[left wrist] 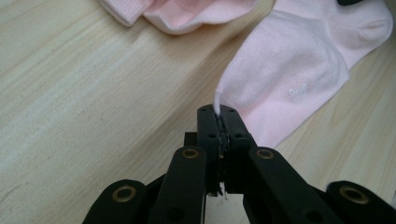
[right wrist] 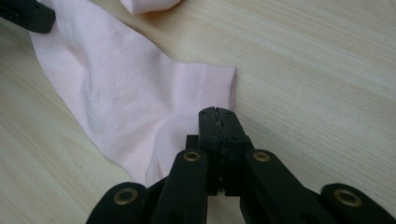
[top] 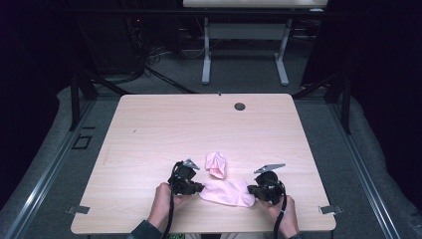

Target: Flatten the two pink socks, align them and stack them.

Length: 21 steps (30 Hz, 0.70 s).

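A pale pink sock (top: 226, 192) lies flat near the table's front edge, stretched between both grippers. My left gripper (top: 199, 188) is at its left end. In the left gripper view the jaws (left wrist: 218, 112) are shut on a thin edge of this sock (left wrist: 299, 70). My right gripper (top: 253, 190) is at the sock's right end; its jaws (right wrist: 218, 112) are shut, and the cuff of the sock (right wrist: 130, 98) puckers toward them. A second pink sock (top: 217, 164) lies crumpled just behind the flat one, apart from both grippers.
The light wooden table (top: 199, 124) has a dark round grommet (top: 240, 106) near its far edge. Metal clips (top: 79, 209) sit at the front corners. Another table's white legs (top: 244, 50) stand on the floor beyond. A person's hands hold both grippers at the front edge.
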Each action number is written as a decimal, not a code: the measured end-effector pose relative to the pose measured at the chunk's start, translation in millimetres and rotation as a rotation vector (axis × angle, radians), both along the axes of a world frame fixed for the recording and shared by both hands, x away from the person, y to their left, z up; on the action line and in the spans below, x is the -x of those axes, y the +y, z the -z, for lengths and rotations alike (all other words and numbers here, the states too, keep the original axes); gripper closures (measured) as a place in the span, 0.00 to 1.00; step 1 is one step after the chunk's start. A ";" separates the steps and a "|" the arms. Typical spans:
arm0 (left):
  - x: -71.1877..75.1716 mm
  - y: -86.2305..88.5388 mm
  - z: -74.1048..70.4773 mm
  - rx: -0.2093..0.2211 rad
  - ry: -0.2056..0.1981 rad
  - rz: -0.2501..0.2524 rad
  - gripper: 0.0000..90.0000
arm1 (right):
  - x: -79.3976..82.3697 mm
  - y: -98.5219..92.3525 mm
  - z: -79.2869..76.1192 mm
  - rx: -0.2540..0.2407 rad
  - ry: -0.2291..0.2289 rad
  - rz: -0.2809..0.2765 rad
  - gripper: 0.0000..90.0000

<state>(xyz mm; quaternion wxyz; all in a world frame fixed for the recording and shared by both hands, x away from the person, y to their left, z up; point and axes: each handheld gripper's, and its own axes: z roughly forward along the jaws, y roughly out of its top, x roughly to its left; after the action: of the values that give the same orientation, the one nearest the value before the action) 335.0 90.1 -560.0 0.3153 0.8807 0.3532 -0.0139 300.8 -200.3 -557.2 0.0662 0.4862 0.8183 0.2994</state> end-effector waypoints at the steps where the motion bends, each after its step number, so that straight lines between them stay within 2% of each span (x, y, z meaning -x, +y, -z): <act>1: 1.1 0.7 -0.4 -0.002 -0.002 0.002 0.99 | 1.2 0.6 -0.9 -0.002 -0.014 0.002 1.00; 3: 3.6 2.6 -1.3 -0.003 -0.006 -0.003 0.99 | 2.0 0.2 -2.1 -0.003 -0.013 0.001 1.00; 5: 6.3 6.3 -2.2 -0.010 -0.007 -0.007 0.99 | 4.9 -2.1 -5.0 -0.011 -0.034 0.006 1.00; 11: 18.3 20.9 -0.3 -0.003 0.011 -0.041 0.99 | 13.3 -6.5 -6.5 -0.026 -0.042 0.012 1.00; 13: 20.3 24.9 0.3 -0.005 0.014 -0.046 0.98 | 14.3 -5.1 -5.5 -0.027 -0.055 0.005 0.89; 14: 20.4 26.6 0.5 -0.004 0.018 -0.050 0.98 | 14.3 -5.1 -5.5 -0.027 -0.055 0.005 0.89; 15: 20.5 28.6 0.5 0.004 0.022 -0.058 0.97 | 12.1 -5.3 -6.5 -0.055 -0.055 0.009 0.80; 16: 20.5 28.6 0.5 0.004 0.022 -0.058 0.96 | 12.1 -5.3 -6.5 -0.055 -0.055 0.009 0.80; 17: 20.6 29.0 0.4 0.006 0.025 -0.062 0.95 | 9.3 -3.8 -7.4 -0.090 -0.040 0.001 0.73; 19: 20.9 28.4 0.7 0.006 0.027 -0.064 0.93 | 8.7 -2.0 -7.7 -0.097 -0.037 -0.006 0.71; 20: 21.2 27.6 1.0 0.007 0.028 -0.060 0.92 | 7.6 5.5 -6.4 -0.079 -0.034 -0.034 0.69; 21: 21.7 26.3 1.4 0.002 0.029 -0.061 0.92 | 7.6 5.5 -6.4 -0.079 -0.034 -0.034 0.69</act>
<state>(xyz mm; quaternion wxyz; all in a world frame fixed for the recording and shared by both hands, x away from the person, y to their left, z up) 313.4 116.4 -561.4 0.3114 0.8688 0.3845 -0.0177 293.2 -194.8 -550.8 0.0556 0.4694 0.8127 0.3408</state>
